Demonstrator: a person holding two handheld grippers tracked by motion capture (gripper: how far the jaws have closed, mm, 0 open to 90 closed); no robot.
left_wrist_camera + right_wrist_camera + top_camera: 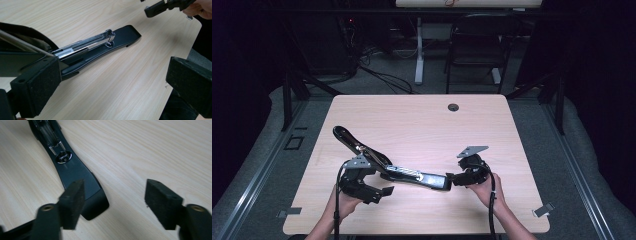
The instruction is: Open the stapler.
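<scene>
Both grippers, left (379, 192) and right (452, 177), stand open-jawed; we judge the opened stapler (412, 176) may slide if nudged off-centre.

The stapler (100, 47) looks like glossy black plastic with a shiny metal staple rail. The table (412, 120) is pale, smooth wood grain. The gripper pads (72, 202) look matt, rough black foam.

Black left gripper (384, 191), black right gripper (451, 178); grey three-cornered plates, trailing black cables.
</scene>
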